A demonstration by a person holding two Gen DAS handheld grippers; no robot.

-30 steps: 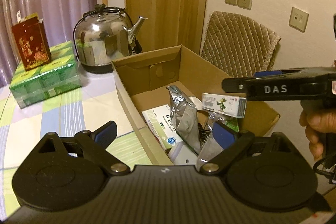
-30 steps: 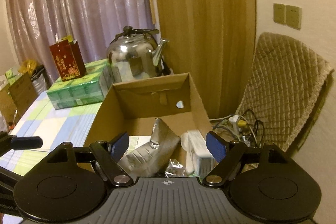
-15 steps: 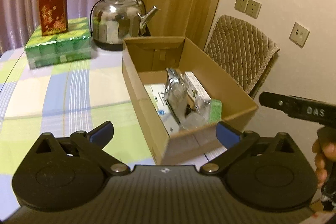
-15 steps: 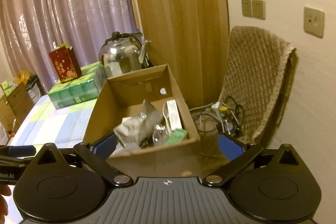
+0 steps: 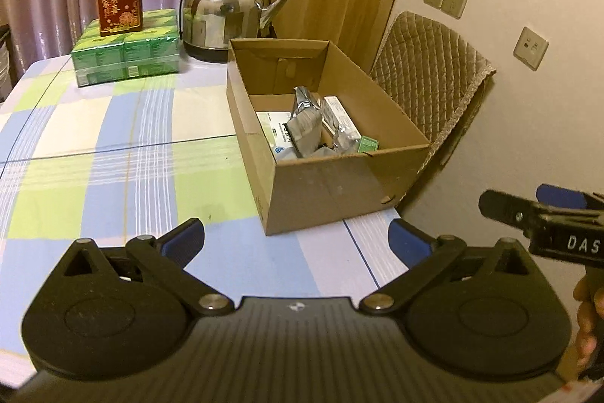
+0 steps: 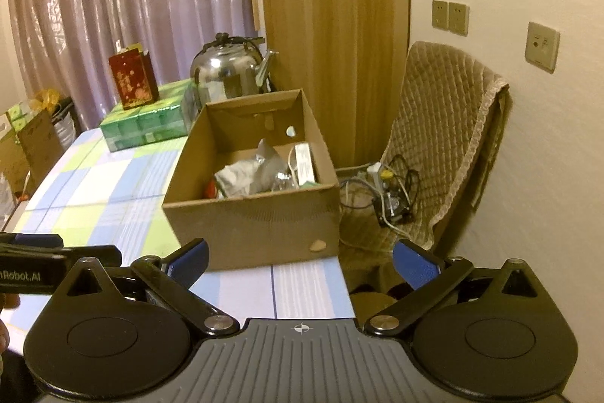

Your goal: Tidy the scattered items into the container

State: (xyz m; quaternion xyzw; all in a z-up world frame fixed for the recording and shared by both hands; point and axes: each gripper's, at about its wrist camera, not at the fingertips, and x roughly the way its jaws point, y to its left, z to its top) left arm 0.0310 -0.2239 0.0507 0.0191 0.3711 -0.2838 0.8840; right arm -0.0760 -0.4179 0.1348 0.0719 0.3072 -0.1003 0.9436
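Checked tablecloth bare beside cardboard box; foil pouch, cartons inside box. Left gripper, right gripper spread, empty. Pouch light, crinkly, likely slippery: pinch top seam.

One cardboard box, one kettle, two grippers.

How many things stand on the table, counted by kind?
Cardboard box: 1
Steel kettle: 1
Green pack of tissues: 1
Red gift bag: 1, on top of the green pack
Total: 4
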